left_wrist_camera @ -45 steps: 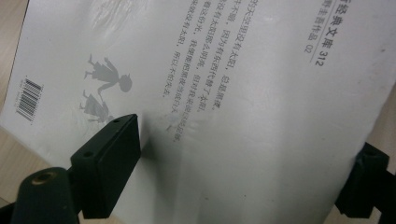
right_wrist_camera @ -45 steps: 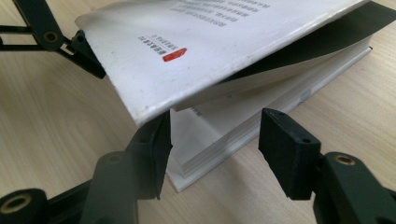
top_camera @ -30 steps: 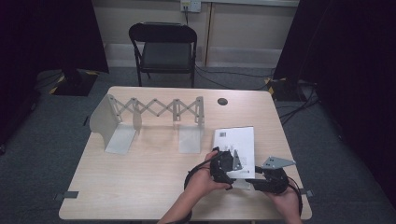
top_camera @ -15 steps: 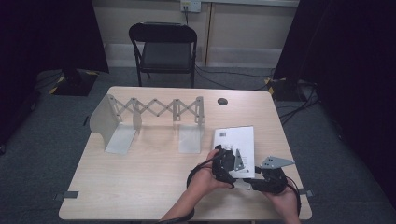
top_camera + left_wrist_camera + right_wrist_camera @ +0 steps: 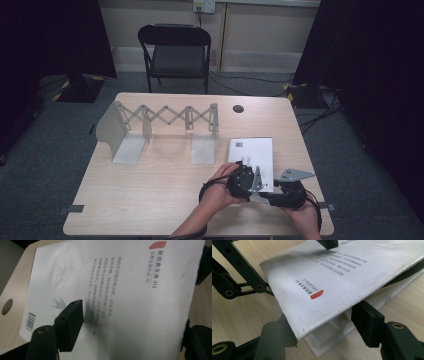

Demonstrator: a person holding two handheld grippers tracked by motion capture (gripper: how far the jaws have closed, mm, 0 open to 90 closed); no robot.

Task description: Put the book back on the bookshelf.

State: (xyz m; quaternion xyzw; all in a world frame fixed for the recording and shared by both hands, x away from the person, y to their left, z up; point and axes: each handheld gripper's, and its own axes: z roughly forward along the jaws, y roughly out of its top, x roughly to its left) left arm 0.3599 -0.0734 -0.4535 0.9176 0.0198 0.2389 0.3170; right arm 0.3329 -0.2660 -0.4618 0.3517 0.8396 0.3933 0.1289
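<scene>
Both tongs on white book (image 5: 252, 157) at near right corner of tabletop (image 5: 165, 200). Left tongs (image 5: 130, 322) have just been closing, book cover between jaws, one pad hovering over cover; can't tell if it's pinching yet. Right tongs (image 5: 324, 325) have just been opening, spread around lifted cover's edge, pages sagging below. Reckon I'm handing cover over to left for opening.

High view above table; tool views close on shared book (image 5: 251, 155)
</scene>
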